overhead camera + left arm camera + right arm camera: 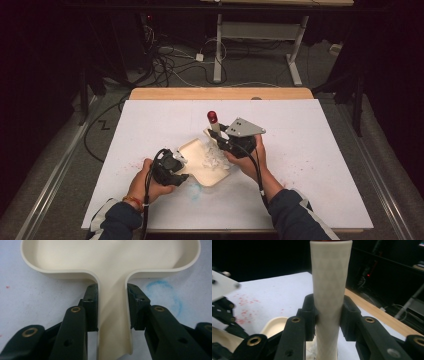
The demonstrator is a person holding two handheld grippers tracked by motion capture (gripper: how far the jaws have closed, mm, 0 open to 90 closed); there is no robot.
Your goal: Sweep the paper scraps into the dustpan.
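Black jaws of the left gripper are clamped on the narrow handle of a cream plastic dustpan-shaped tray, pads pressed flat on both handle walls. Right gripper is closed tight round a white, faintly ribbed upright handle with a red tip; a brush, I judge, its lower end hidden. In the high view the tray lies centre frame on the white table sheet, the red tip at its upper edge. Tray holds a heap of pale, clear crumpled bits on its right side. Sweeping well, I reckon, means keeping the tray lip flat on the sheet and the strokes short, toward the tray's back. Red specks and a blue ring stain mark the sheet.
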